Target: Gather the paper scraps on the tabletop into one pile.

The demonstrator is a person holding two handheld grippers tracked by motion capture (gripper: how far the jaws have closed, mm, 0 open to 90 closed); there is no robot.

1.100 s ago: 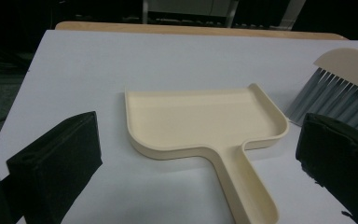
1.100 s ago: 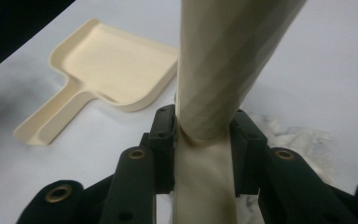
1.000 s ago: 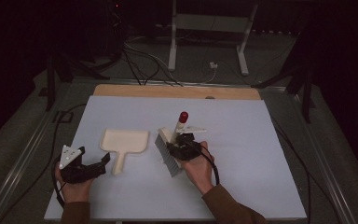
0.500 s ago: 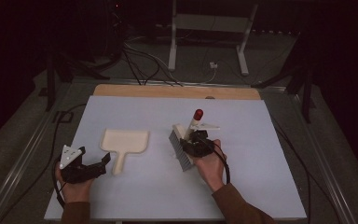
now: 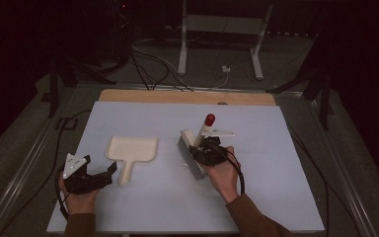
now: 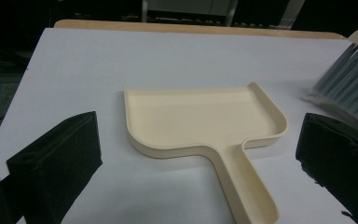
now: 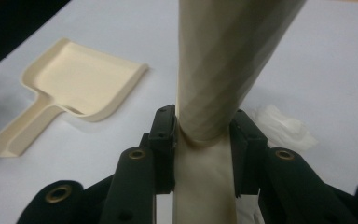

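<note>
Right gripper fingers clamp the cream handle of a brush: red tip up, grey bristles down at the counter. Left gripper fingers wide, empty; cream dustpan flat just ahead, handle between them.
</note>
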